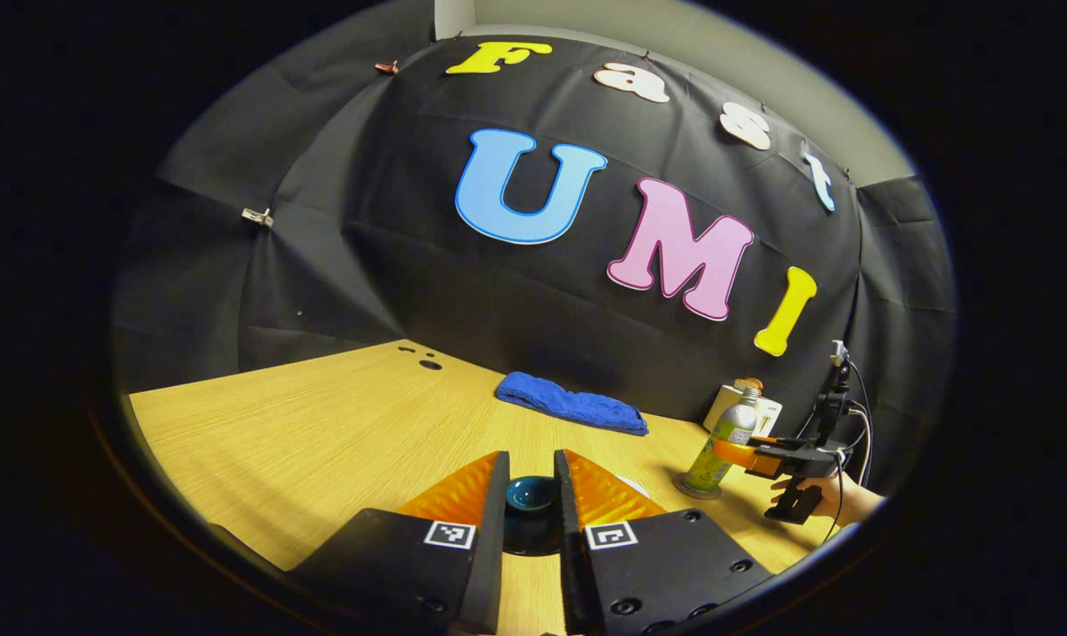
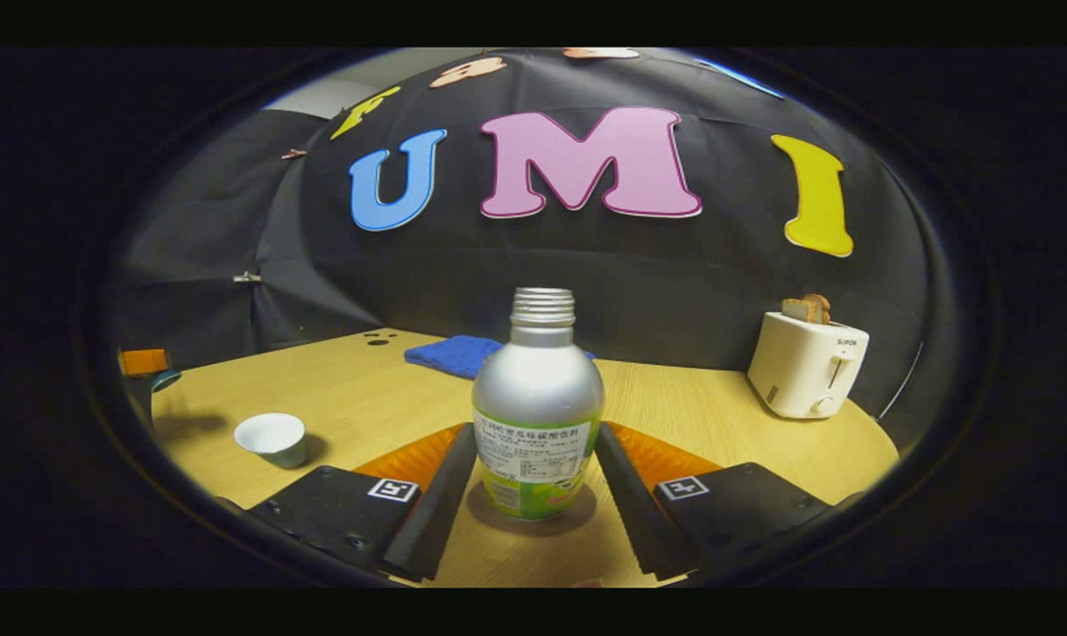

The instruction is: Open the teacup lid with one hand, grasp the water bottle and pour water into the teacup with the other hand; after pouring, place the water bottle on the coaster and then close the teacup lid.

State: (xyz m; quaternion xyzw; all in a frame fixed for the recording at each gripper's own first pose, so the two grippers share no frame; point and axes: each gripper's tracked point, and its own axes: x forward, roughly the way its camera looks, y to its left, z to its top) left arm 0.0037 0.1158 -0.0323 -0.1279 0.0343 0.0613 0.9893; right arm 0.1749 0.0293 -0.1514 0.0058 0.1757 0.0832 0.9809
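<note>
Jaws of the left gripper point(image 1: 532, 495) pinch the dark teal teacup lid point(image 1: 531, 493) between them, both fingers pressed to its sides, above the wooden table point(image 1: 321, 424). Farther off in the left gripper view, a folded blue cloth point(image 1: 571, 403) lies near the black back wall. To the right stands the water bottle point(image 1: 726, 439) on a round coaster point(image 1: 695, 488), with a white toaster point(image 1: 744, 408) just behind it. The right gripper point(image 1: 745, 450), held by a hand point(image 1: 838, 499), sits at the bottle's side, and a dark cable trails from it. A few small dark holes mark the table far left.

In the right gripper view, the jaws of the right gripper stand spread on either side of the uncapped bottle point(image 2: 539, 415); whether the fingers touch it I cannot tell. The bottle stands upright on the coaster point(image 2: 533, 512), whose edge peeks out under it. To the left, near, sits the open white teacup point(image 2: 272, 438), well apart from the bottle. Beyond it at the far left edge, the left gripper point(image 2: 149, 369) shows with the lid. The blue cloth point(image 2: 450, 353) lies behind the bottle, and the toaster point(image 2: 807, 364), with bread in its slots, stands to the right near the wall.
</note>
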